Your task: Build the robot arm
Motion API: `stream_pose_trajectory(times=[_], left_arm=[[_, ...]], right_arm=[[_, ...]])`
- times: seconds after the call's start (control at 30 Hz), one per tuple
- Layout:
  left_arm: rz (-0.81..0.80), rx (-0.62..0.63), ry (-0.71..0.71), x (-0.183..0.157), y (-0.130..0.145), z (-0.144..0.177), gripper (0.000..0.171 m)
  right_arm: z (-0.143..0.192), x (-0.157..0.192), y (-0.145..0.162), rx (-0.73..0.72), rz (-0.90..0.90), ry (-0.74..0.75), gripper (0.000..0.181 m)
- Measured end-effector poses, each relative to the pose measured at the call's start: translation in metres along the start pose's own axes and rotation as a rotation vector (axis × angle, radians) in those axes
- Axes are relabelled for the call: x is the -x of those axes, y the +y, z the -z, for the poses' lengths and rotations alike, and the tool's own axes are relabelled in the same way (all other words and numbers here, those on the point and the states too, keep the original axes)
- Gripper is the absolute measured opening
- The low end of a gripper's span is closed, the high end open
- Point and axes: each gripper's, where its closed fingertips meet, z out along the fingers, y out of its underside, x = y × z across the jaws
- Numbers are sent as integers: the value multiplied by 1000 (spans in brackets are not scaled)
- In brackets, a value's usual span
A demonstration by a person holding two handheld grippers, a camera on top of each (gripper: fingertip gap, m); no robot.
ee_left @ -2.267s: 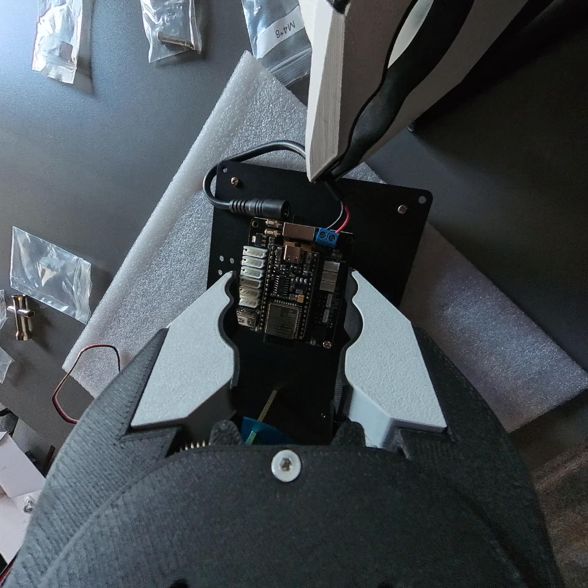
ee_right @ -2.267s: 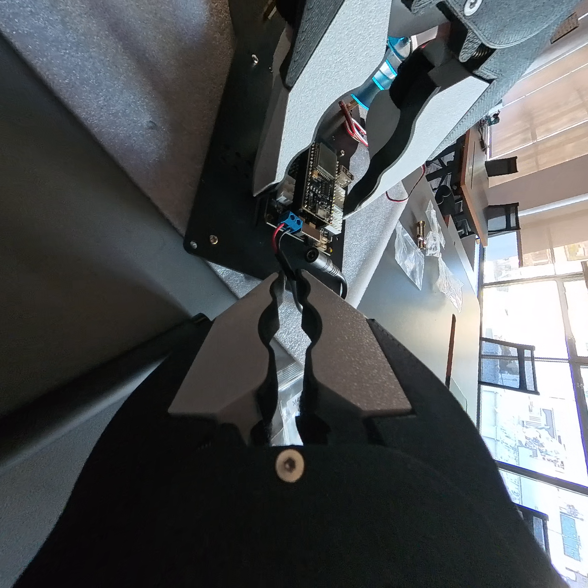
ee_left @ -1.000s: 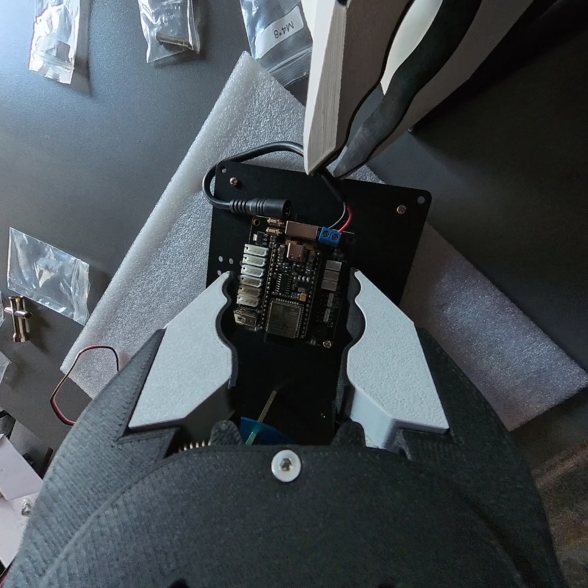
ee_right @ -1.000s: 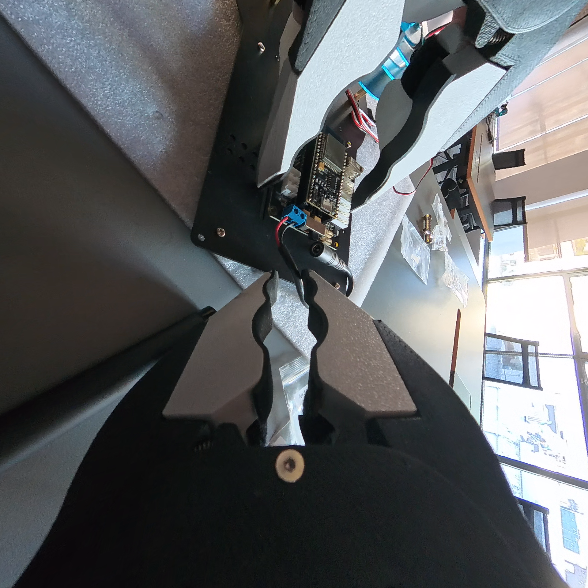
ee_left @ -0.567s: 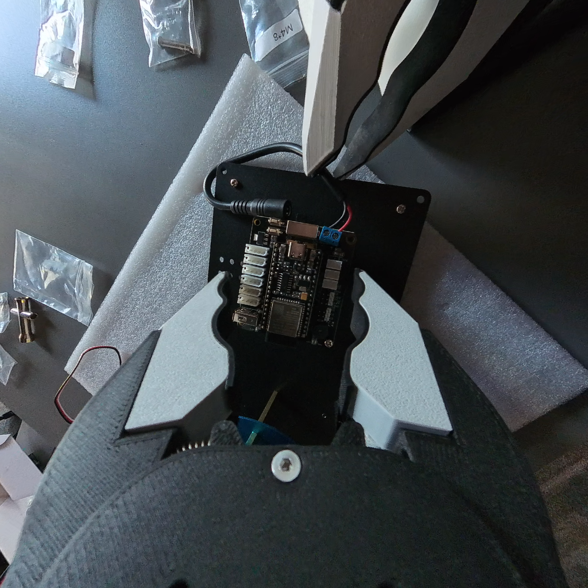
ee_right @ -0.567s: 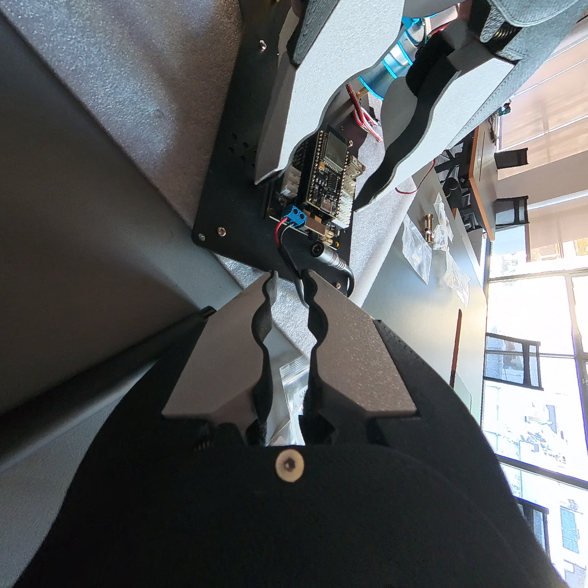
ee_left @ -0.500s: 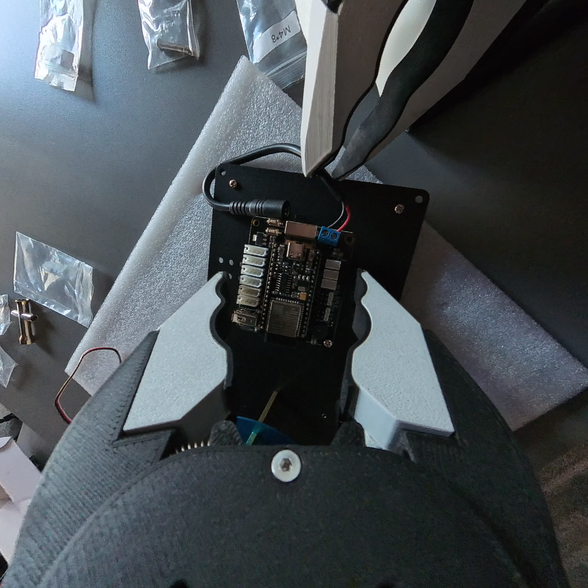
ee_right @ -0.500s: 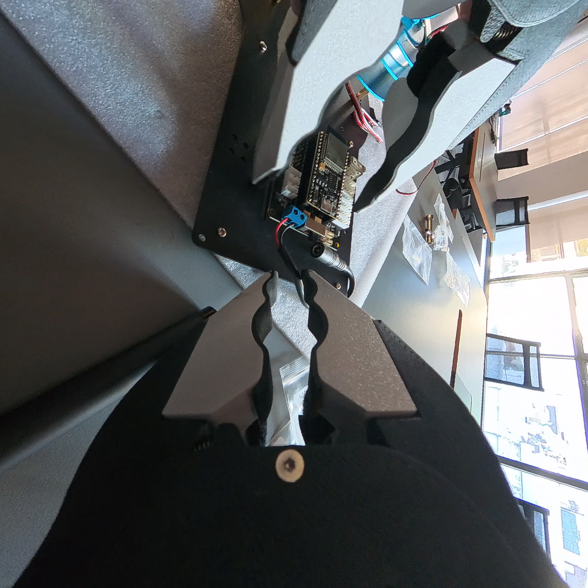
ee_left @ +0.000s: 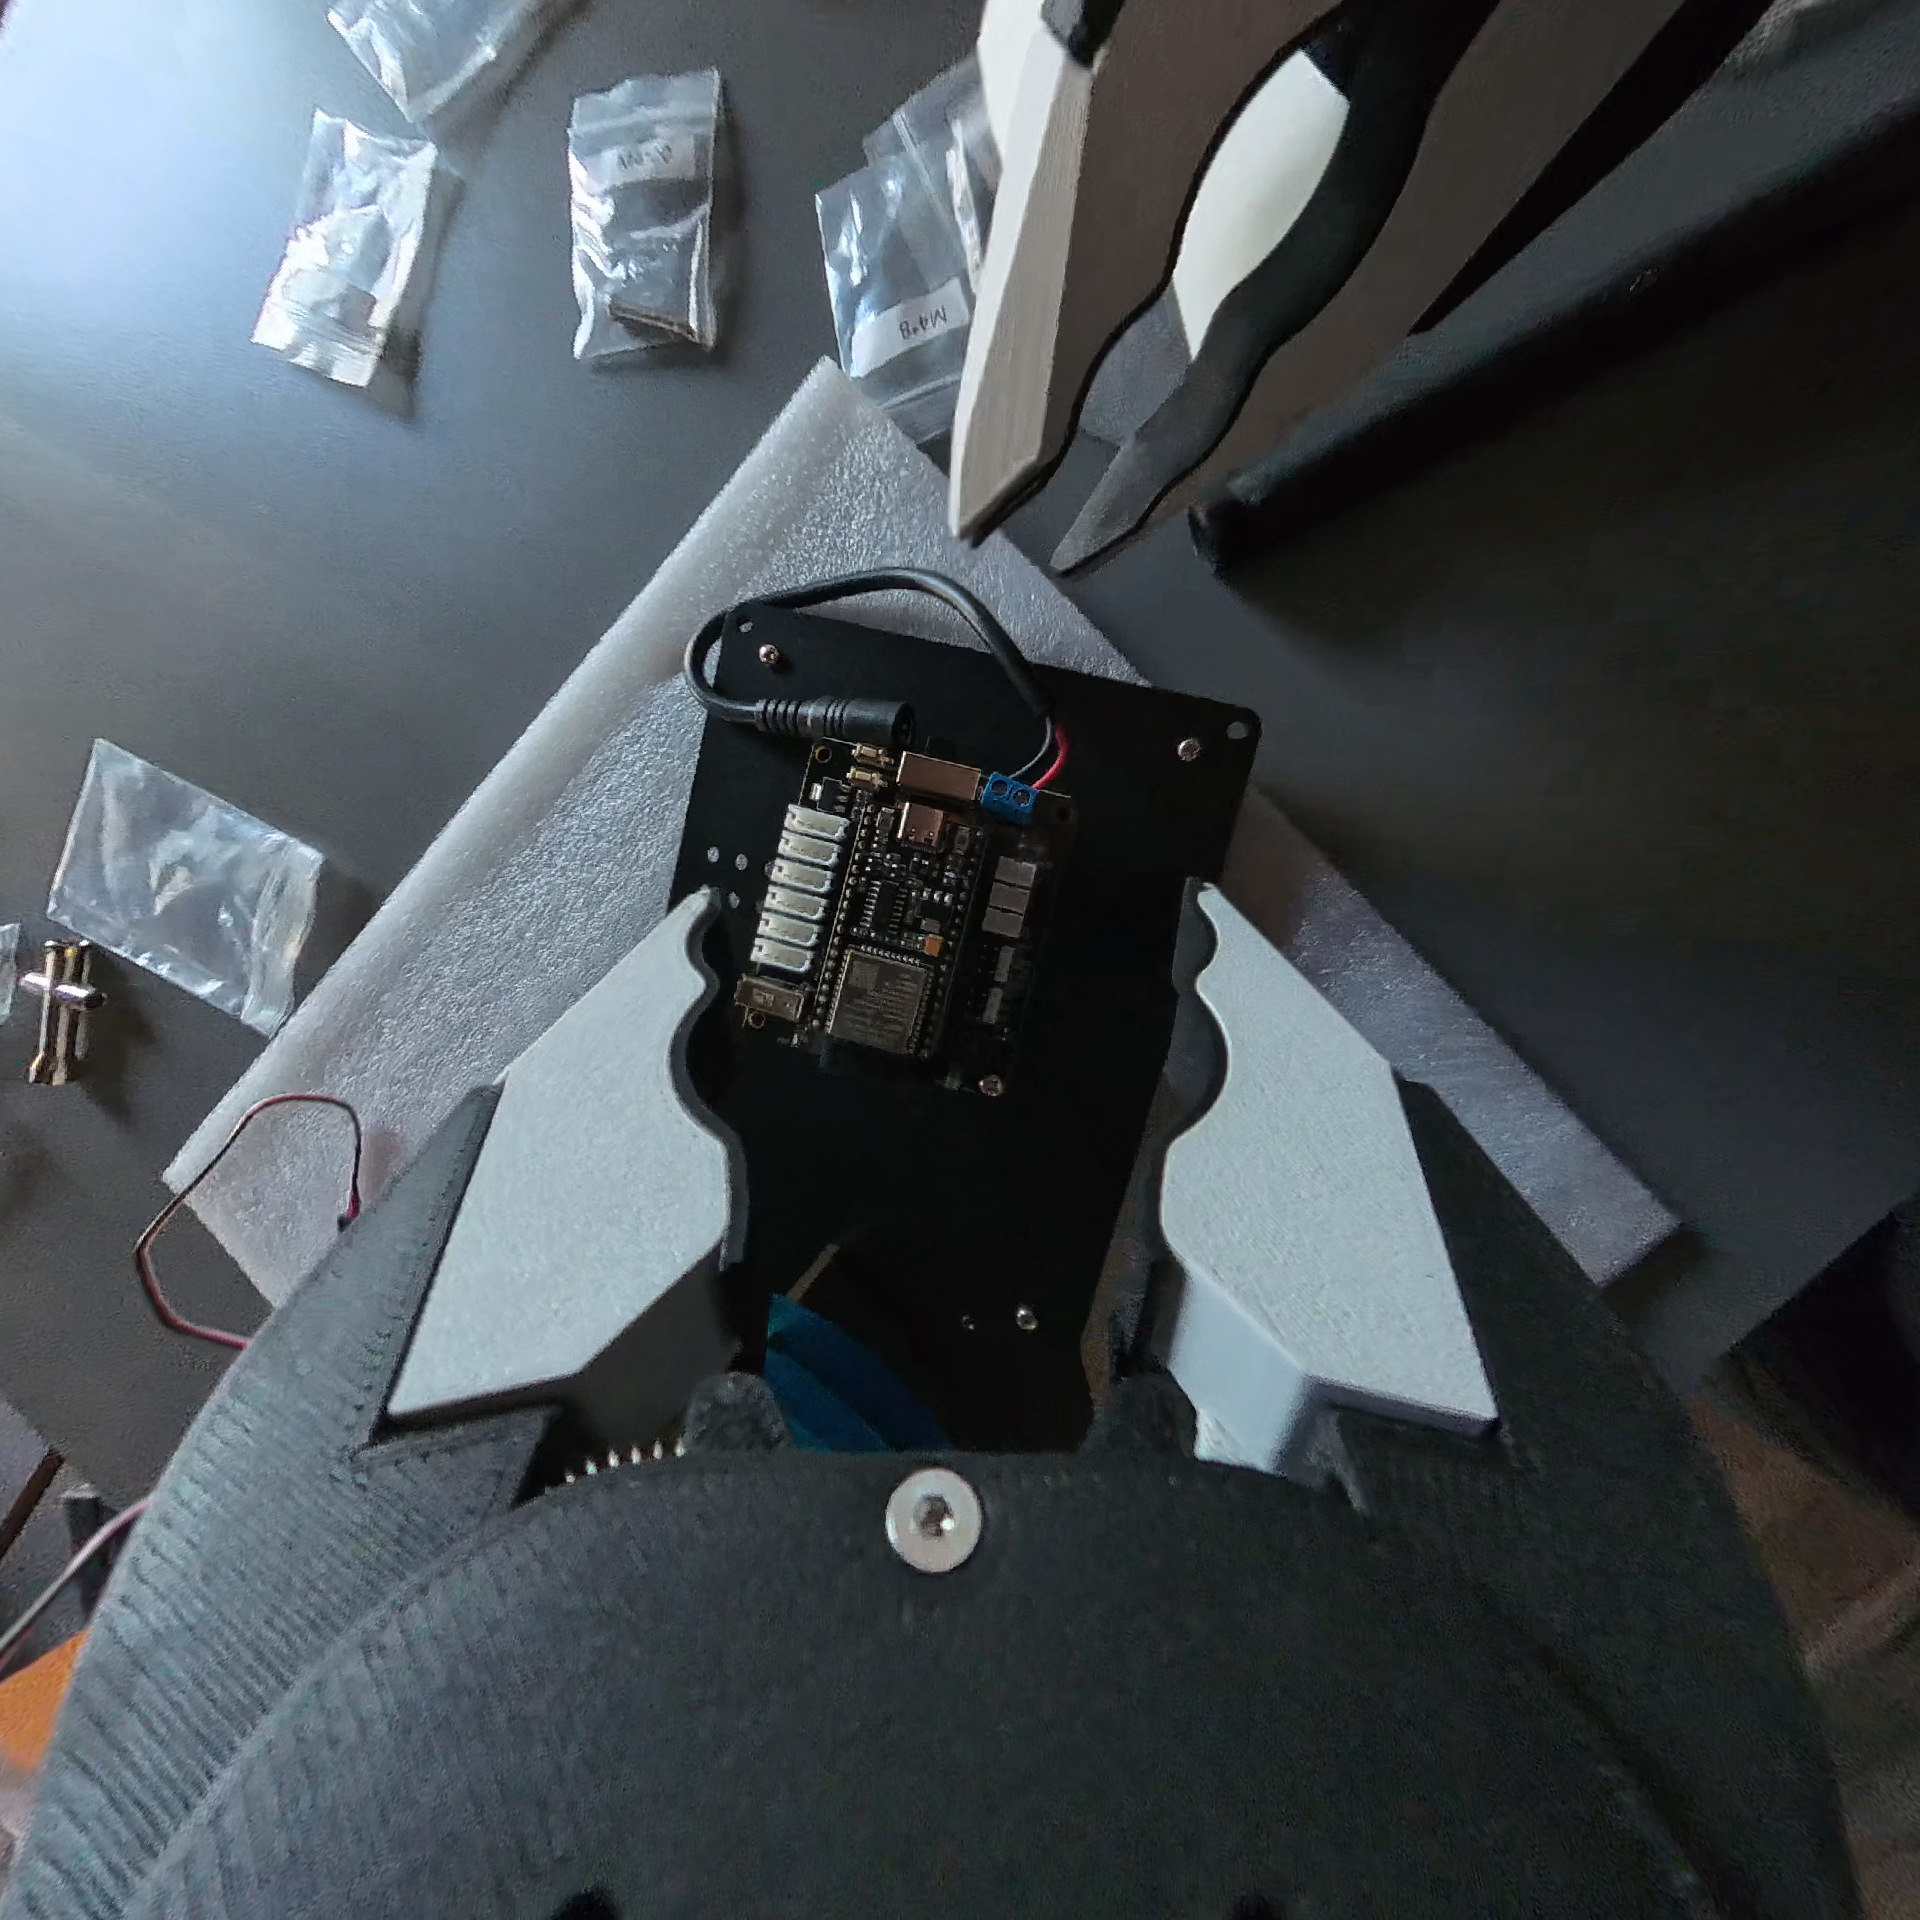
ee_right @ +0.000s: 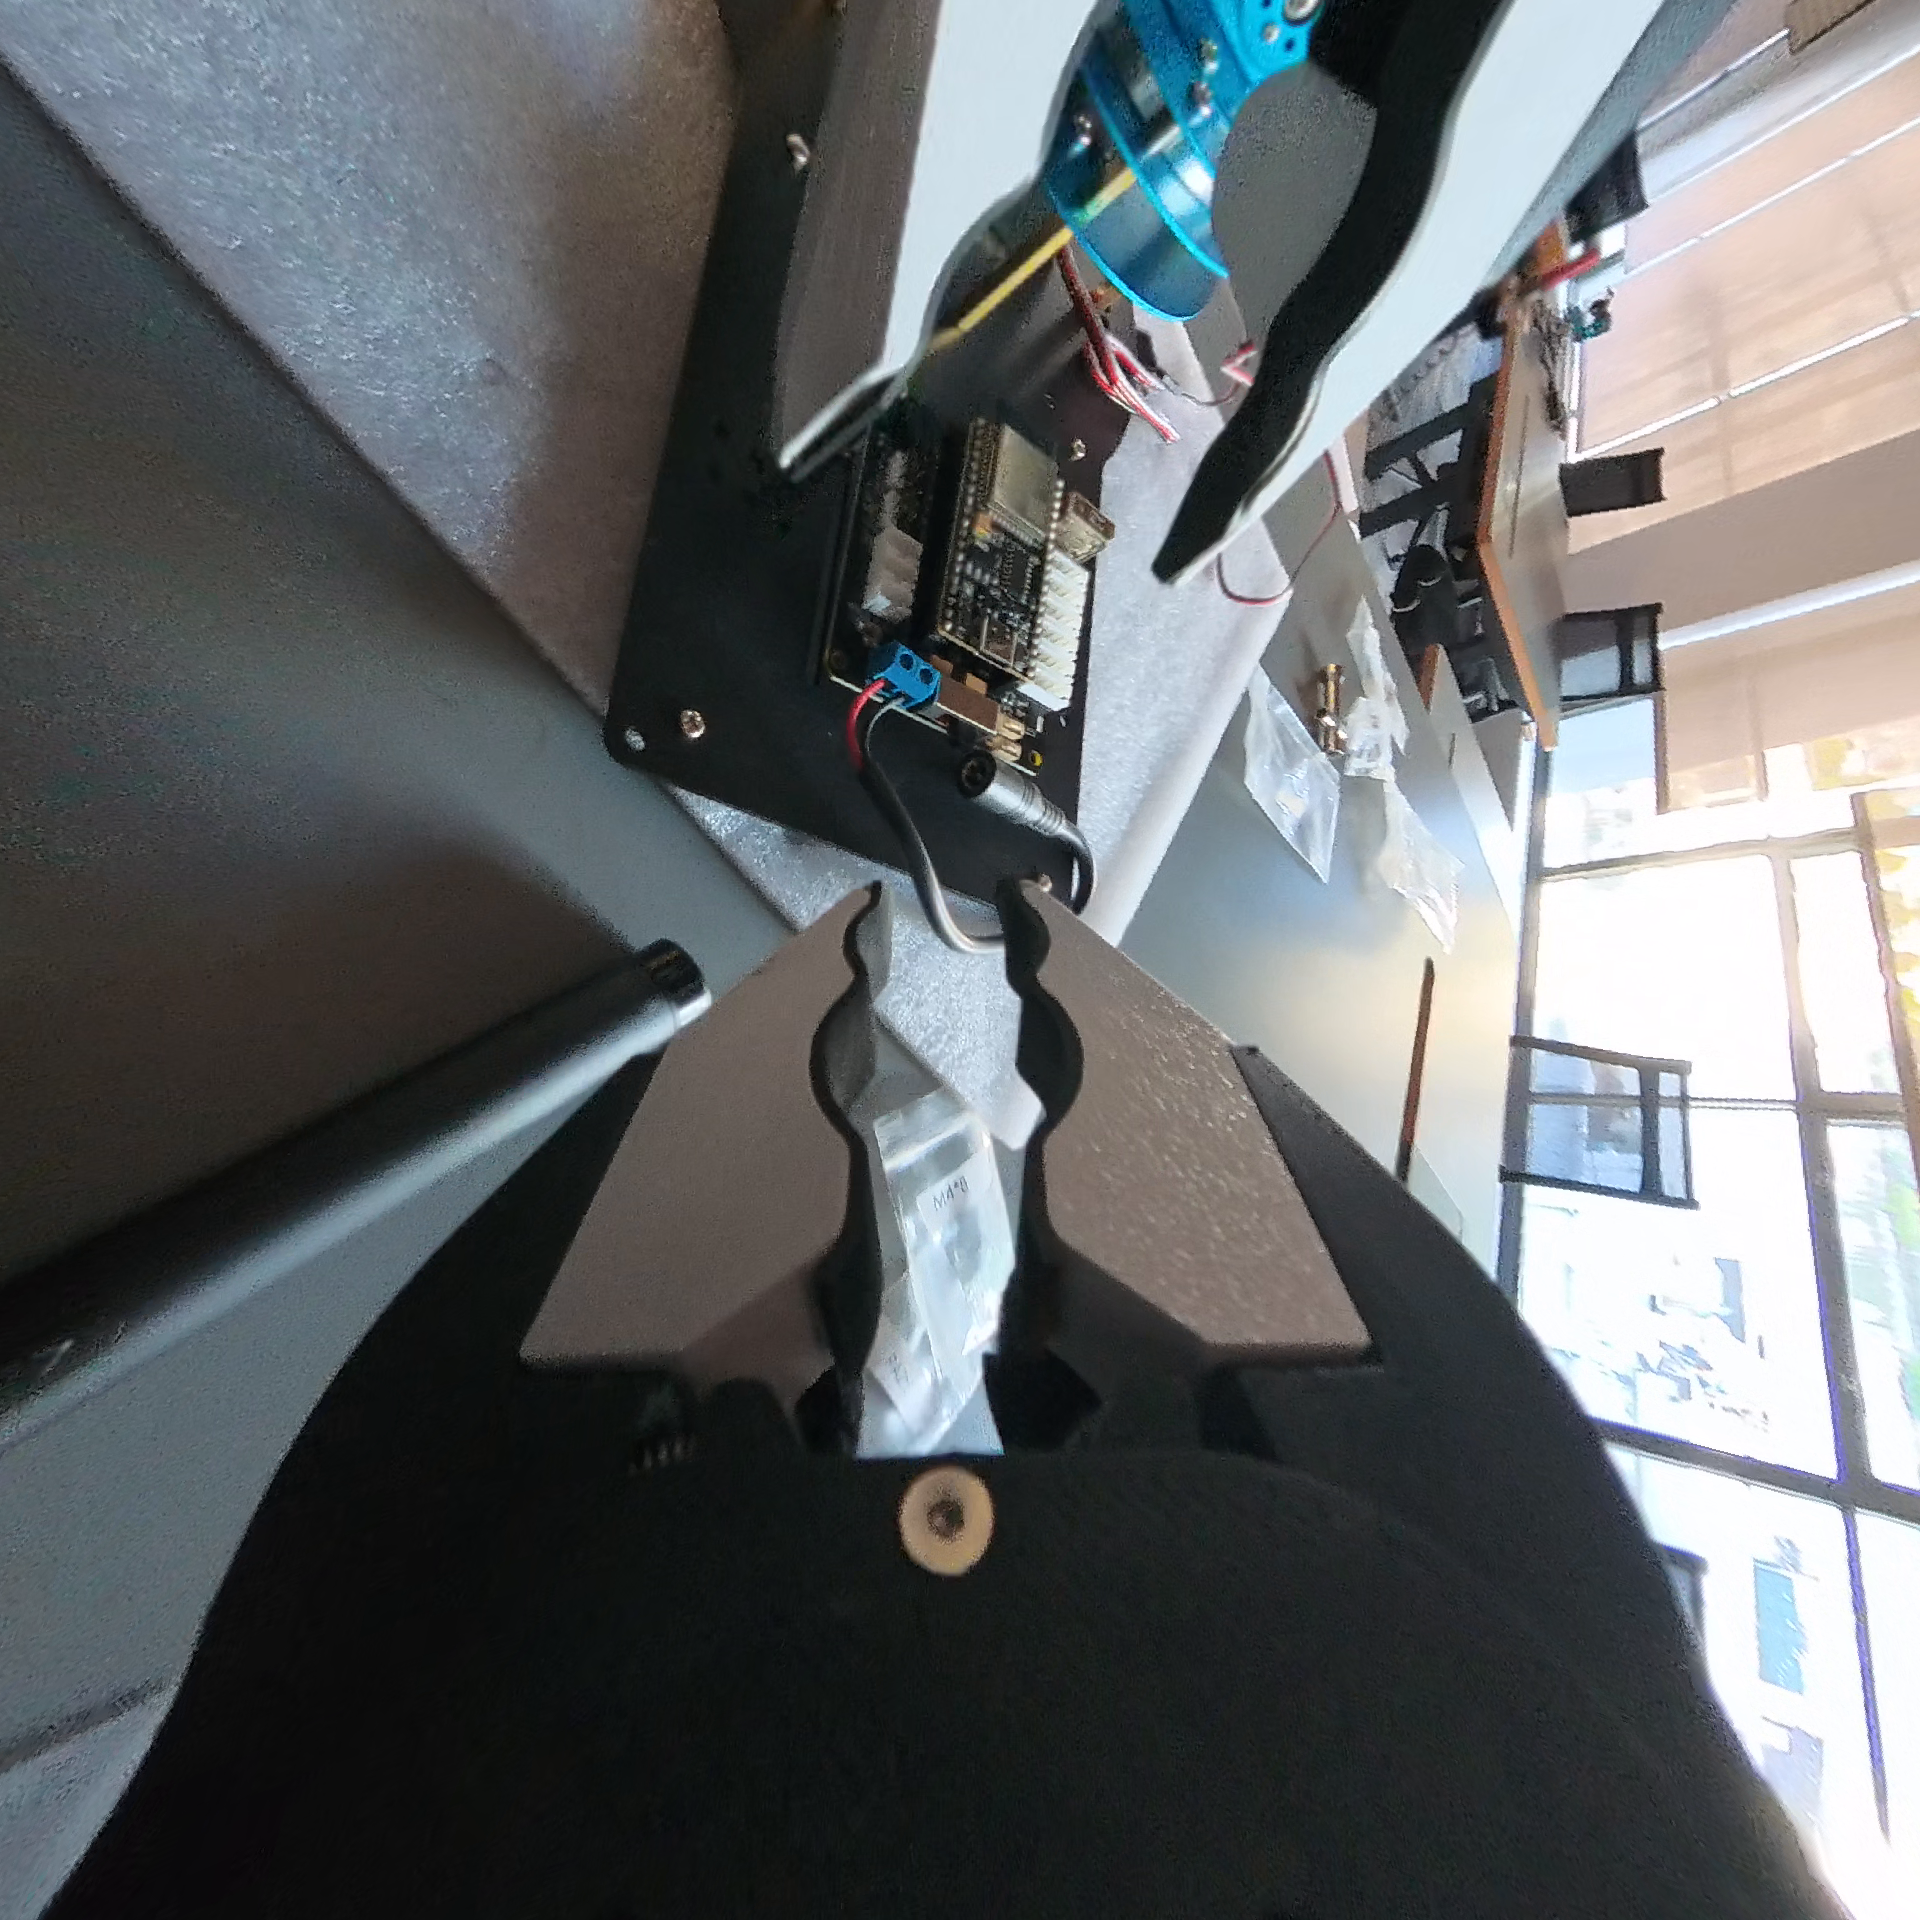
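A circuit board (ee_left: 904, 935) with a blue terminal block (ee_left: 1013, 798) sits on a black plate (ee_left: 1132, 862), which lies on a white foam sheet (ee_left: 520, 883). A black cable (ee_left: 935, 592) loops from the terminal block to a barrel jack (ee_left: 831, 717). My left gripper (ee_left: 951, 904) is open wide and empty, held above the board's near end. My right gripper (ee_right: 943, 896) is open and empty, its tips just short of the cable (ee_right: 904, 821). It also shows in the left wrist view (ee_left: 1023, 545), clear of the cable. A blue translucent part (ee_right: 1143, 208) sits under the left gripper (ee_right: 1008, 499).
Several small plastic bags (ee_left: 639, 218) of hardware lie on the dark table beyond the foam, and one bag (ee_right: 935, 1195) lies under my right gripper. Brass standoffs (ee_left: 57, 997) and a red wire (ee_left: 208, 1195) lie at the left. A dark rod (ee_right: 623, 1029) lies beside the right gripper. The tips of one gripper are about 7 cm away from the tips of the other. My left gripper's tips are some 4 cm from the black plate (ee_left: 1132, 862).
My right gripper has opened, let go of the black cable and pulled back from it. My left gripper has opened wider and drawn back from the board.
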Motion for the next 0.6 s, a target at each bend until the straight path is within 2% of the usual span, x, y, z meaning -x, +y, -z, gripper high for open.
stream_pose_trajectory(times=[0.2,0.37,0.5,0.6], left_arm=[[59,-70,-51,-12,-9,28,85],[117,-167,-40,-36,-14,49,84],[108,-239,-36,-65,-18,67,82],[73,-293,-43,-89,-13,83,79]], right_arm=[[31,-5,-5,28,-6,74,23],[74,-6,-2,114,-29,156,23],[128,-5,14,232,-184,245,28],[179,3,42,292,-375,292,29]])
